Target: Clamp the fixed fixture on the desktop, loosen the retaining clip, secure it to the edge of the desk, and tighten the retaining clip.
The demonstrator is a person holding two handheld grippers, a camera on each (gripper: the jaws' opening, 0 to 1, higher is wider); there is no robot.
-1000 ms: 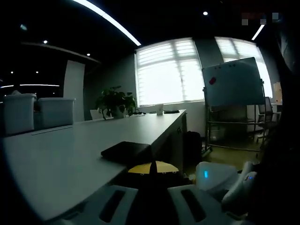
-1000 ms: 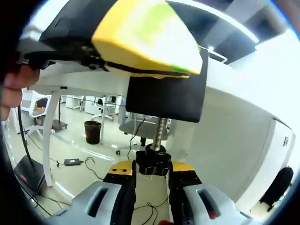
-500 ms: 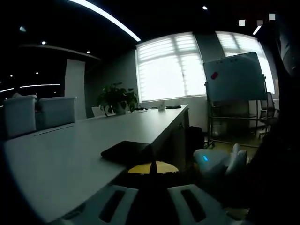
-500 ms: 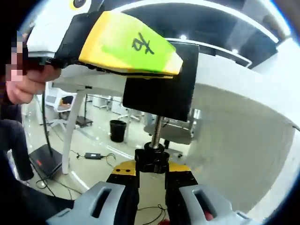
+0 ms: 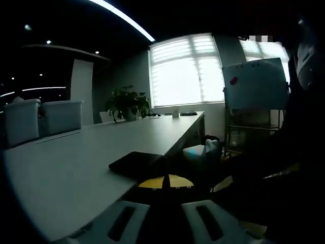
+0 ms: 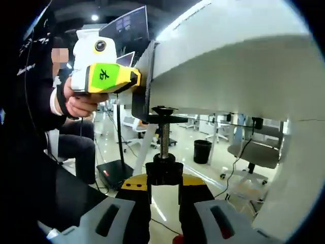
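The black clamp fixture sits over the edge of the white desk; its top plate lies flat on the desktop. My left gripper is shut on the fixture, yellow tips together. In the right gripper view that left gripper, white and yellow-green, is held by a hand against the desk edge. Below the desk hangs the threaded screw, its pad close under the desk. My right gripper is shut on the black screw knob. It also appears beside the desk, white with a cyan light.
A whiteboard stands to the right of the desk and a potted plant at its far end. Grey chairs line the far side. Under the desk are a black bin, an office chair and floor cables.
The right gripper's camera has swung, keeping the knob in its jaws; the left gripper looks farther away. In the left gripper view, the right gripper has shifted from the lower right toward the desk edge.
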